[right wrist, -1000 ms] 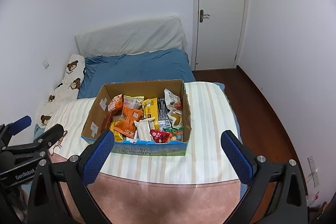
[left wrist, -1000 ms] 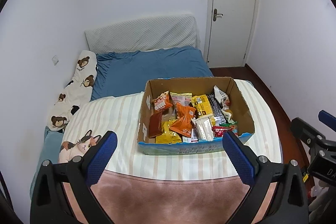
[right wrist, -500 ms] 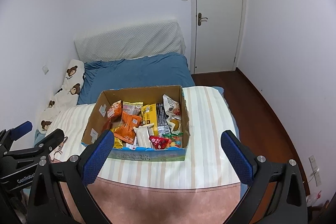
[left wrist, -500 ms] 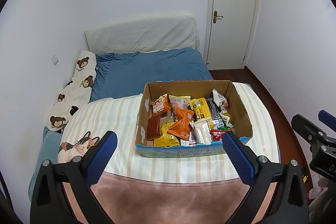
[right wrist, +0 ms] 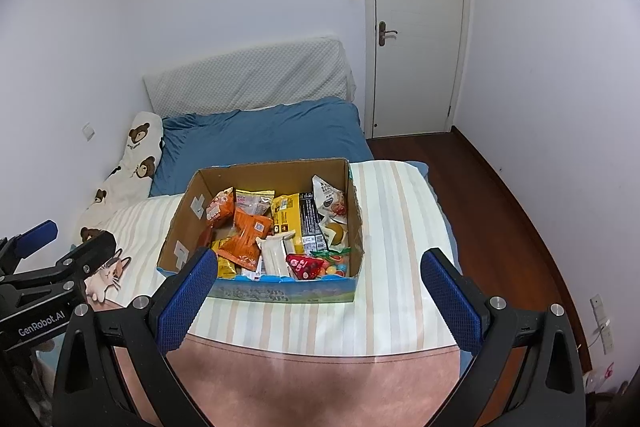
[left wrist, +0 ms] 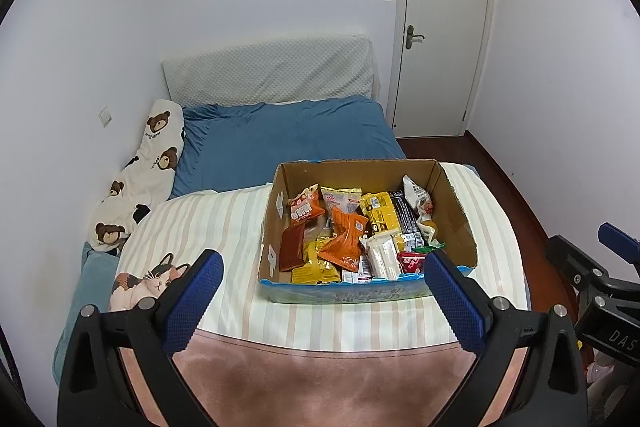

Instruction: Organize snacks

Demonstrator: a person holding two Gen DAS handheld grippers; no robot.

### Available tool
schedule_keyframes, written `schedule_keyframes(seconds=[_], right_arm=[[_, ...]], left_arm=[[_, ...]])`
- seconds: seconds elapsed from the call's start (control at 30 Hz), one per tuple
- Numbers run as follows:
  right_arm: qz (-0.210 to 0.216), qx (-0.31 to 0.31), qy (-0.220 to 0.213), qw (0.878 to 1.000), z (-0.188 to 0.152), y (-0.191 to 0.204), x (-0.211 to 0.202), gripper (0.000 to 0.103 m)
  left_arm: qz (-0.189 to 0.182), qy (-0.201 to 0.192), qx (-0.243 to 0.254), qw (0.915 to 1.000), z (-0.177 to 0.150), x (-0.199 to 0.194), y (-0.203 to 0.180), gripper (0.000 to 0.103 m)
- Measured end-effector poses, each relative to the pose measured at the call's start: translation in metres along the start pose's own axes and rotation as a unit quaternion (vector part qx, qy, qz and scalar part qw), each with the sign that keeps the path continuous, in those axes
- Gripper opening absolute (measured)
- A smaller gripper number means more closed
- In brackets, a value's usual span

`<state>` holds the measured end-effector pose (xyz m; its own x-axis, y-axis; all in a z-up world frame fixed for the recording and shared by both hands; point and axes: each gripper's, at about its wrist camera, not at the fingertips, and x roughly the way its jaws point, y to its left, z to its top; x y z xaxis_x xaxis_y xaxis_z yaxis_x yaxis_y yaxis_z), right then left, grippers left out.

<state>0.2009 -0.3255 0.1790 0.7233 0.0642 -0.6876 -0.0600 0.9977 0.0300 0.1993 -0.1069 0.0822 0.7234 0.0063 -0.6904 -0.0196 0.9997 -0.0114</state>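
Both grippers, left gripper (left wrist: 323, 301) and right gripper (right wrist: 318, 298), have drawn back with fingers wide and empty; the snack packets (left wrist: 352, 231) lie ahead of them, jumbled in the cardboard box (left wrist: 460, 203).

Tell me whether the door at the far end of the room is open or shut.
Shut. The white door sits flush in its frame, with no gap showing along either edge, and its handle is level.

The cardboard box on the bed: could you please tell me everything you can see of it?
The box is an open-topped brown cardboard carton with a blue printed front wall and pale tape patches inside its left wall. It sits flat on the striped blanket, upright, loosely filled with jumbled snack packets. Neither claw touches it.
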Motion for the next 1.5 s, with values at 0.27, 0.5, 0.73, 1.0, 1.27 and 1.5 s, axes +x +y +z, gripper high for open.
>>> schedule_keyframes(seconds=[0.27, 0.5, 0.73, 1.0, 1.27, 1.5], right_arm=[[0.003, 0.001, 0.002, 1.000, -0.0007, -0.0011, 0.0009, 0.103], [0.003, 0.005, 0.005, 1.000, -0.0042, -0.0007, -0.0001, 0.103], [0.004, 0.006, 0.006, 1.000, -0.0043, -0.0009, -0.0001, 0.103], [0.003, 0.006, 0.005, 1.000, -0.0042, -0.0002, -0.0007, 0.103], [0.002, 0.005, 0.004, 1.000, -0.0033, 0.0005, -0.0009, 0.103], [0.006, 0.002, 0.003, 1.000, -0.0012, 0.0015, -0.0007, 0.103]], left_arm=[[-0.001, -0.001, -0.001, 1.0000, 0.0004, -0.0012, -0.0002, 0.103], [0.002, -0.007, 0.000, 1.0000, -0.0001, -0.0043, -0.0011, 0.103], [0.001, -0.004, -0.001, 1.0000, -0.0014, -0.0032, -0.0014, 0.103], [0.003, -0.007, 0.000, 1.0000, -0.0018, -0.0035, -0.0021, 0.103], [0.003, -0.005, -0.001, 1.0000, -0.0024, -0.0040, -0.0020, 0.103], [0.003, -0.007, -0.001, 1.0000, -0.0026, -0.0048, -0.0016, 0.103]])
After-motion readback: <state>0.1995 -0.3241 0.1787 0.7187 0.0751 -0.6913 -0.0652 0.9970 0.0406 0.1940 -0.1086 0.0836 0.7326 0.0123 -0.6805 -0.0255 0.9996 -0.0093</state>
